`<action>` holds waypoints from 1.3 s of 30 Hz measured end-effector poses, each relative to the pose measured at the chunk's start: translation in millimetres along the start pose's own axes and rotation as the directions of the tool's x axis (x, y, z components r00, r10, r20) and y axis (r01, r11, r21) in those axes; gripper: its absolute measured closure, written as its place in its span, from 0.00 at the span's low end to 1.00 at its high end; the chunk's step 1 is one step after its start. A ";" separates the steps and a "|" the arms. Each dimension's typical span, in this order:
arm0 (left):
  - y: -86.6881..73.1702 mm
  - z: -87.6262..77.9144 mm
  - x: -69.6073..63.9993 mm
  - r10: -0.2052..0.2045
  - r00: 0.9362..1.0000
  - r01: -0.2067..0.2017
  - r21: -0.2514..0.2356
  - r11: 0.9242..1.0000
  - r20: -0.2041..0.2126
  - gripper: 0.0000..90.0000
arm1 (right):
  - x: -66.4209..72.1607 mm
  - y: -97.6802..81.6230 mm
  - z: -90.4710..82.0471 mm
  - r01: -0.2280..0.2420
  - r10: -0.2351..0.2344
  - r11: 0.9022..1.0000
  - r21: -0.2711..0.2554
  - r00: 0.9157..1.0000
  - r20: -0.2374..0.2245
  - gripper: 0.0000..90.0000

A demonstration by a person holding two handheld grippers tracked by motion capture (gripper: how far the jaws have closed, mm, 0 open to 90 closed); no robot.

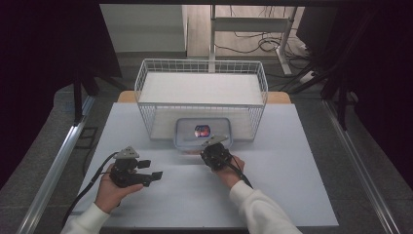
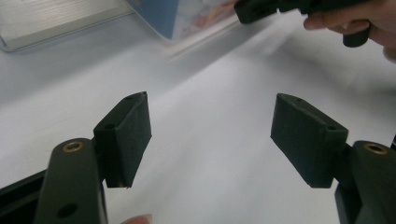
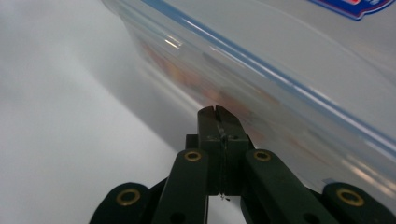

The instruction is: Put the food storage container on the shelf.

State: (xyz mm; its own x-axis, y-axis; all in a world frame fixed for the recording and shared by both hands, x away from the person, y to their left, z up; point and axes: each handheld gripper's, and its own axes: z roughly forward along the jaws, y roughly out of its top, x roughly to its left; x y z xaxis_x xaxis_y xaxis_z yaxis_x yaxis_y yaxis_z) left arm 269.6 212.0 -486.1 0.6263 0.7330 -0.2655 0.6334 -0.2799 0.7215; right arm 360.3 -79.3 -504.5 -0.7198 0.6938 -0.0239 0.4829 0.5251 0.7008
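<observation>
Your right tool (image 3: pixel 217 111), jaws fully together and empty, noses the clear lidded plastic container (image 1: pixel 203 131), yet unmoved; your left tool (image 2: pixel 212 140) waits agape, empty.

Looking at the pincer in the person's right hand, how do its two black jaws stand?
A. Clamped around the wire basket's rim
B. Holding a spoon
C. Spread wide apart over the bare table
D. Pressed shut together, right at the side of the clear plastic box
D. In the right gripper view the right gripper has its jaws pressed together with no gap, tips against the side of the clear lidded box, just under its lid.
</observation>
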 end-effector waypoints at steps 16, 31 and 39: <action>0.0 1.4 2.3 0.008 1.000 -0.008 0.009 1.000 -0.008 0.31 | -29.2 34.1 34.1 -0.105 0.105 0.994 -0.036 0.994 0.006 0.99; -0.8 -1.7 2.0 0.014 1.000 -0.014 0.006 1.000 -0.019 0.31 | -28.1 28.1 6.2 -0.032 0.031 0.998 -0.053 0.999 -0.026 0.99; -1.9 -1.7 0.1 0.013 1.000 -0.012 0.010 1.000 -0.020 0.31 | -30.2 -23.2 -77.1 -0.043 0.038 0.995 -0.089 0.997 -0.063 0.99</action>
State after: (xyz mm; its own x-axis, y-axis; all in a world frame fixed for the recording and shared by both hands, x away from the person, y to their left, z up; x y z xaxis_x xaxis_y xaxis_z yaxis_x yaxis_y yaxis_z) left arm 267.7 213.6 -486.4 0.6249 0.7419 -0.2432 0.6298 -0.2950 0.7185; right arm 332.4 -150.5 -465.0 -0.7310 0.6807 0.0478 0.4672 0.4483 0.7621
